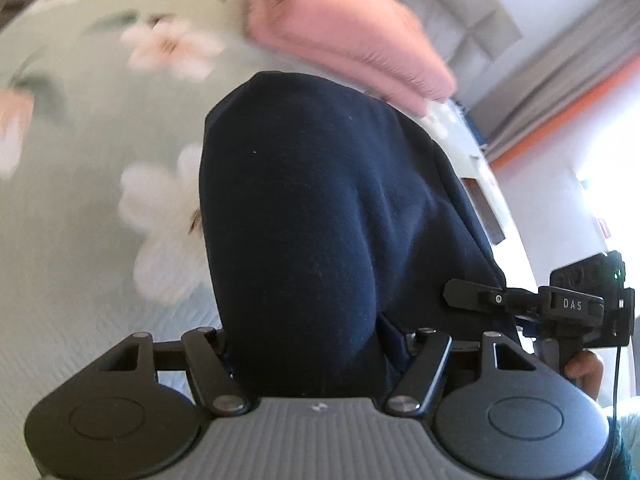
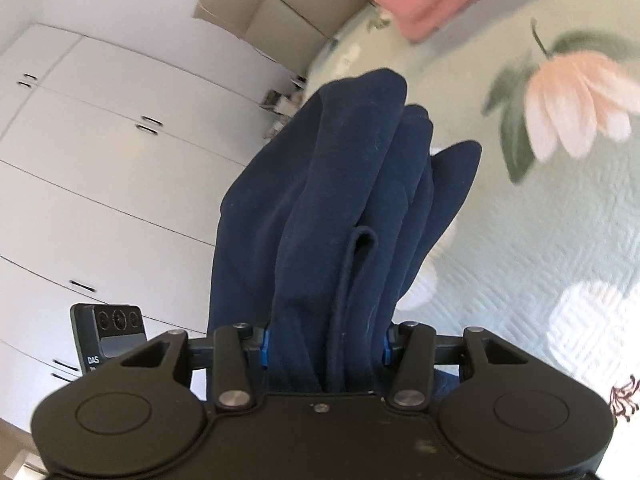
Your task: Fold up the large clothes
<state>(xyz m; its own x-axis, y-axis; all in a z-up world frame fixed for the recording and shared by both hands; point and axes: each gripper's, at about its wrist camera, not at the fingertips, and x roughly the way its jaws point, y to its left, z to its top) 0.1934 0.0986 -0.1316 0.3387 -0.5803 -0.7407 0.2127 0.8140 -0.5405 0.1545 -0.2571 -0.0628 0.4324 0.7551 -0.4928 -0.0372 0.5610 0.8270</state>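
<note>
A dark navy garment (image 1: 312,216) hangs bunched from both grippers above a bed. My left gripper (image 1: 312,344) is shut on the garment; cloth fills the gap between its fingers and hides the tips. My right gripper (image 2: 324,344) is also shut on the garment (image 2: 332,208), with thick folds and a drawstring loop (image 2: 360,248) running between its blue-padded fingers. The right gripper also shows in the left wrist view (image 1: 460,294) at the right, beside the cloth.
The bed has a pale green floral bedspread (image 1: 80,152), also in the right wrist view (image 2: 540,220). A folded pink cloth (image 1: 344,36) lies at the far side of the bed. White wardrobe doors (image 2: 100,160) stand at the left. Curtains (image 1: 560,76) hang at the right.
</note>
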